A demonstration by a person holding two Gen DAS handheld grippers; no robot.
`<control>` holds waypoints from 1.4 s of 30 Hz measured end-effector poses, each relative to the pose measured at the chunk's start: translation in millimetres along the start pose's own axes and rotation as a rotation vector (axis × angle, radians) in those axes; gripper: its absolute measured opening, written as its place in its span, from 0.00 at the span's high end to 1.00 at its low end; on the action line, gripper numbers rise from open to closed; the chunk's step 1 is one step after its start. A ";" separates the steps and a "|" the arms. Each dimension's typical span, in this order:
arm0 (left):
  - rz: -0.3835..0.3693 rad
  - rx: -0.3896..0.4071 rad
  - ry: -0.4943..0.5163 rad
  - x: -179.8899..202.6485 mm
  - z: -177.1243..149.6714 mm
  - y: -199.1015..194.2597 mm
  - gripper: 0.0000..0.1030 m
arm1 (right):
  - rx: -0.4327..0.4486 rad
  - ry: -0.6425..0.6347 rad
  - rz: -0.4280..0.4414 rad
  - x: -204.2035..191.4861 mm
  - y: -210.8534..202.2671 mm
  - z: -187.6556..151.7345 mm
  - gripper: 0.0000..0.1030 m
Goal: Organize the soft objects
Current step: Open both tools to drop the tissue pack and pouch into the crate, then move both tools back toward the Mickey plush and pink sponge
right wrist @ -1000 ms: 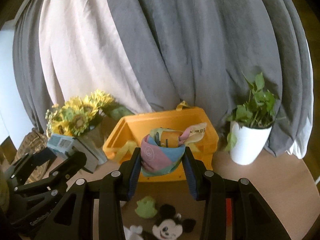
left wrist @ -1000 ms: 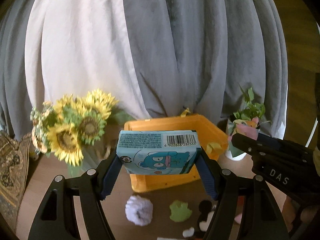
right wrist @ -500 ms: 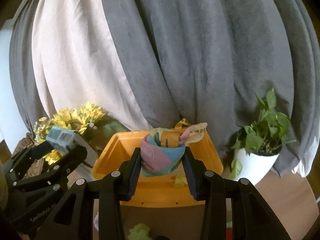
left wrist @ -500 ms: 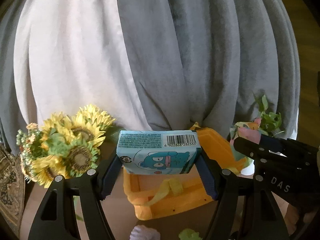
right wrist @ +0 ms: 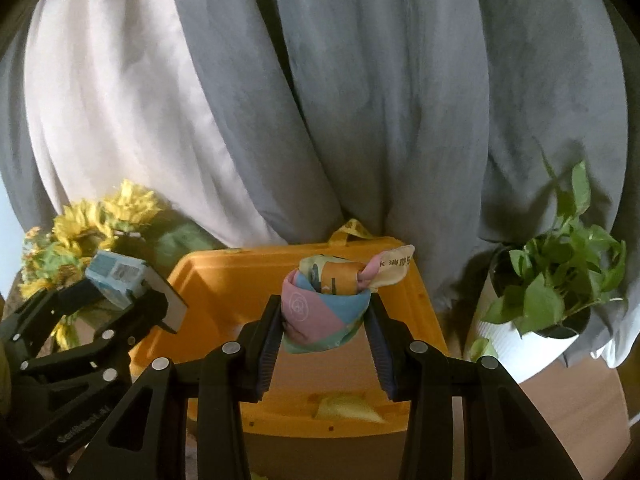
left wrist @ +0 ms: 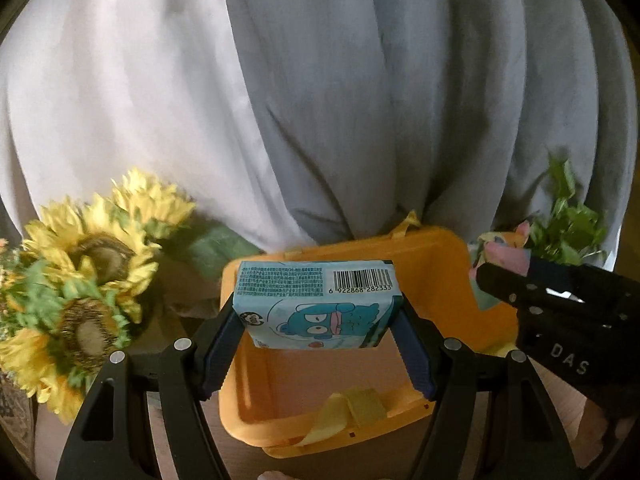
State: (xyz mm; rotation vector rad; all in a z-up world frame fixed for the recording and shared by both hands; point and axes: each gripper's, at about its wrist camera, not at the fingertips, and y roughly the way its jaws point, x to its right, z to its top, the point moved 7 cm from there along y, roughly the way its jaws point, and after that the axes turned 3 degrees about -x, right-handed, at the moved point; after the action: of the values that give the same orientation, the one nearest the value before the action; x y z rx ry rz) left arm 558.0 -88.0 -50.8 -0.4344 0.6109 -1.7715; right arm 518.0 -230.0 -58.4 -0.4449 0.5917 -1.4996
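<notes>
My left gripper [left wrist: 320, 330] clamps the tissue pack [left wrist: 318, 304] and my right gripper [right wrist: 324, 330] pinches the knotted scarf [right wrist: 326, 308], both held mid-frame over the open bin [left wrist: 444, 276], ready for dropping in. A second ago the bin sat farther off with toys visible below; now it fills the lower frame.

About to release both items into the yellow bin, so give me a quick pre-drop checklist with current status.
1. Left gripper clamped on tissue pack: ok.
2. Right gripper clamped on folded scarf: ok.
3. Tissue pack in line with yellow bin opening: ok.
4. Scarf in line with bin opening: ok.
5. Bin has room; only a pale yellow strap seen inside: ok.
6. Height above bin floor: cannot tell.
</notes>
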 end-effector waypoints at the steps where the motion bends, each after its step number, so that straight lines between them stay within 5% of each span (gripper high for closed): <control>1: -0.005 -0.013 0.001 1.1 0.0 5.5 0.31 | -0.013 -0.002 -0.003 0.8 4.9 0.4 0.59; 12: -0.009 -0.136 0.011 -0.8 -12.2 45.3 0.29 | -0.120 -0.012 -0.019 7.2 41.3 -4.6 0.58; 17: 0.022 -0.121 0.015 -3.8 -10.4 46.1 0.15 | -0.134 -0.009 -0.045 11.0 46.1 -7.9 0.40; 20: 0.032 -0.108 0.019 -3.7 -8.1 40.1 0.13 | -0.131 -0.005 -0.059 13.5 45.5 -7.5 0.40; 42: 0.043 0.054 -0.030 3.1 -27.8 -98.2 0.07 | 0.068 0.045 -0.139 15.5 -89.1 -26.1 0.31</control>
State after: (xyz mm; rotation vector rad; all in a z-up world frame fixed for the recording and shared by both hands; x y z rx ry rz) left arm 465.7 -65.2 -13.4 -0.4066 0.5465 -1.7334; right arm 431.4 -246.5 -25.5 -0.4076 0.5527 -1.6609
